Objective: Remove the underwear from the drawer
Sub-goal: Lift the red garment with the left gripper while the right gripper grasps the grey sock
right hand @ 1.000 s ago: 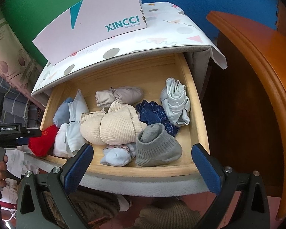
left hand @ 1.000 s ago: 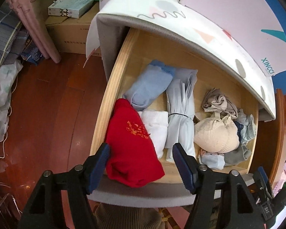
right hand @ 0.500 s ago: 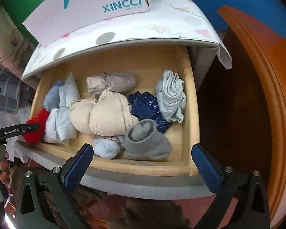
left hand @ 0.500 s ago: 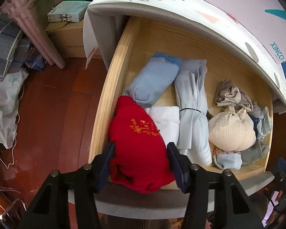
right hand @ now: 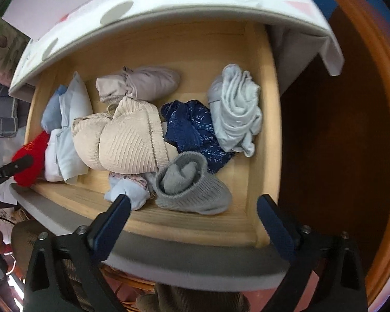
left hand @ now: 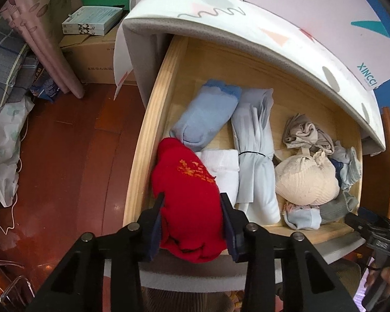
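The wooden drawer point(left hand: 142, 156) stands pulled out, full of rolled clothes. My left gripper point(left hand: 192, 200) points down at its front left corner. Its jaws are closing, and the pads press both sides of a red garment point(left hand: 189, 171) with orange embroidery. Beside it lie a white roll point(left hand: 223, 166), a light blue roll point(left hand: 208, 114) and a beige bra point(left hand: 306, 182). My right gripper point(right hand: 195, 202) hangs over the front rim point(right hand: 184, 223), its jaws closing but still wide. A grey sock point(right hand: 195, 189) lies just beyond the tips, untouched. The red garment point(right hand: 31, 153) shows at far left.
A navy patterned piece point(right hand: 192, 127) and a pale grey bundle point(right hand: 236, 111) fill the right side. The white cabinet top point(left hand: 247, 26) overhangs the drawer's back. An orange-brown wooden panel point(right hand: 351, 130) stands at right. A cardboard box point(left hand: 96, 59) and pink rolls point(left hand: 46, 52) sit left.
My left gripper's jaws have narrowed from wide apart onto the red garment. My right gripper has sunk closer over the drawer front, tilted further down, and its jaws have begun to narrow.
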Demonstrator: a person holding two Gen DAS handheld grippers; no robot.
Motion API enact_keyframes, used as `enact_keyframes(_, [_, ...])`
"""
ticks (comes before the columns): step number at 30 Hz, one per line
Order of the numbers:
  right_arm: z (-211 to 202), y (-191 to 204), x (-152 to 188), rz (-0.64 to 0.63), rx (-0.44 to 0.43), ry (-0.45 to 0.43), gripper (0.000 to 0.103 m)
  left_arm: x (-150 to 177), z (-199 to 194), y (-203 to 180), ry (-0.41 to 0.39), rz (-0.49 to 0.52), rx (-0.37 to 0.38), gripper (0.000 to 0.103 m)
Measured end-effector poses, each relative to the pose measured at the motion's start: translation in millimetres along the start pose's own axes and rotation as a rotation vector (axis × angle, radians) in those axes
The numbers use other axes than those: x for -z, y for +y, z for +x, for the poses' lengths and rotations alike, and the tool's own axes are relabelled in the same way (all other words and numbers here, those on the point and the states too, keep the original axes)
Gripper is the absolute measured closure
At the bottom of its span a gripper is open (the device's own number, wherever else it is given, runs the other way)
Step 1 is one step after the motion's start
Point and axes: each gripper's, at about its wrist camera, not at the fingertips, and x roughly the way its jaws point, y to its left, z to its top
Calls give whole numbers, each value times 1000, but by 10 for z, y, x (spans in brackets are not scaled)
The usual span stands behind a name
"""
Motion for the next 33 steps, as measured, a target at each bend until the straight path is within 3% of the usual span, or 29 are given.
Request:
enact_keyframes(17, [690,203,-109,17,40,65,43,-32,-245,-17,-47,48,46,64])
enact_keyframes(19, [688,219,-104,13,33,67,54,-33,-249,-22,-49,49,46,64])
enact_keyframes(23, [590,197,-67,10,33,62,63,-27,-254,-30,-50,44,46,64])
enact_keyframes(33, [406,76,73,4,162,28,68,-17,-366,-73,-77,57,56,64])
